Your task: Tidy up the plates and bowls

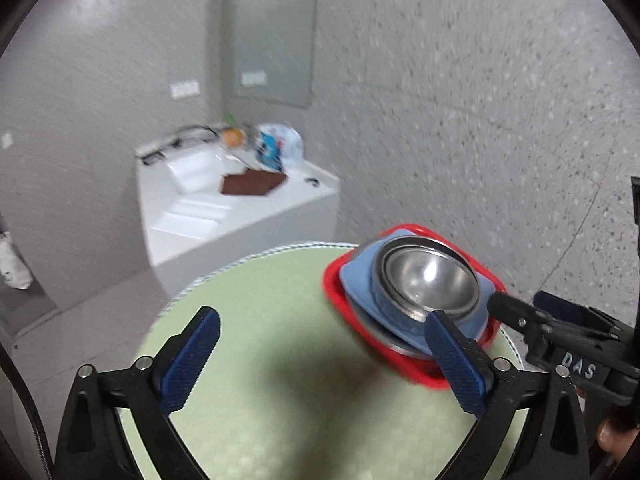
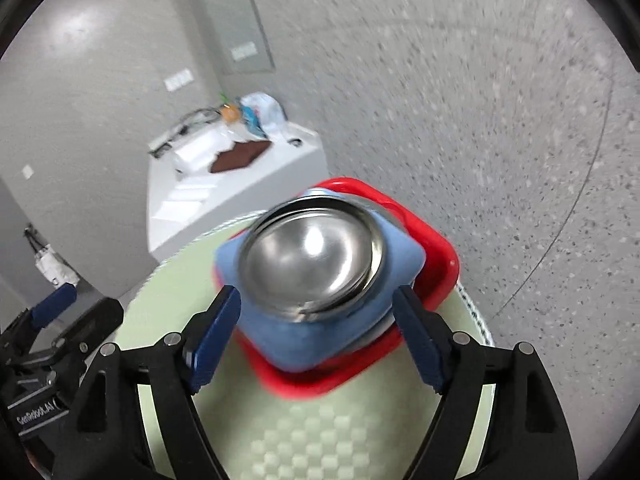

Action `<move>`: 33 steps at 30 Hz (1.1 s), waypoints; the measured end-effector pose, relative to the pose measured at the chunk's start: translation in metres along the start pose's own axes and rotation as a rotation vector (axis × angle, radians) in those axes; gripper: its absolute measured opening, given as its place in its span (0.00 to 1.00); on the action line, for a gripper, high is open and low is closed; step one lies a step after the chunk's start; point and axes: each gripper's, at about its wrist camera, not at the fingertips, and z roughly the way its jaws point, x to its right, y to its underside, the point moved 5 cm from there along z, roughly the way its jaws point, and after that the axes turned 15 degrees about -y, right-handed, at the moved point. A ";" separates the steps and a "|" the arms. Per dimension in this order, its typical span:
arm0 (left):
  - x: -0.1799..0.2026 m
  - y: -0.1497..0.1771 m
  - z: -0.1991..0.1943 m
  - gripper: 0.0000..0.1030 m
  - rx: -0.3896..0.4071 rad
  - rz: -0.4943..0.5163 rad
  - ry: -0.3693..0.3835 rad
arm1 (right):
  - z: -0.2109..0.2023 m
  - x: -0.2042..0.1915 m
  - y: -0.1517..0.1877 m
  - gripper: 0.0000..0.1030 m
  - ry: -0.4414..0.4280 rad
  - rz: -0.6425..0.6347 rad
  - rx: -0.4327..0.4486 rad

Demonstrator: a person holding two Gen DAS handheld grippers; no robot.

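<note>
— So where did the dishes sit?

— Stacked at the far right of the round green counter (image 1: 280, 340): a steel bowl (image 2: 312, 264) nested in a second steel bowl (image 2: 378, 256), on a blue square plate (image 2: 320, 340), inside a red square plate (image 2: 436, 264). Possibly another metal dish lay between blue and red; the blur made it hard to tell.

— And the left tongs (image 1: 320, 356)?

— Spread wide and empty over the counter, the right fingertip (image 1: 452, 344) in front of the stack's near edge.

— The right tongs (image 2: 316, 340)?

— Also parted, its fingers flanking the blue plate's near corner, not clenched on it. A white cabinet (image 1: 240, 220) stood behind.
</note>
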 end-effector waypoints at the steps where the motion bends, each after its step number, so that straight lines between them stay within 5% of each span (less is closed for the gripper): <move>1: -0.004 0.006 -0.014 0.99 0.014 -0.007 -0.010 | -0.007 -0.006 0.006 0.81 -0.007 -0.013 0.003; 10: -0.001 0.117 -0.197 0.99 0.145 -0.045 -0.161 | -0.129 -0.061 0.086 0.92 -0.087 -0.122 0.096; 21: 0.013 0.234 -0.434 0.99 0.221 -0.123 -0.202 | -0.296 -0.099 0.174 0.99 -0.128 -0.222 0.157; 33: 0.054 0.340 -0.611 0.99 0.316 -0.165 -0.266 | -0.436 -0.108 0.236 1.00 -0.166 -0.328 0.263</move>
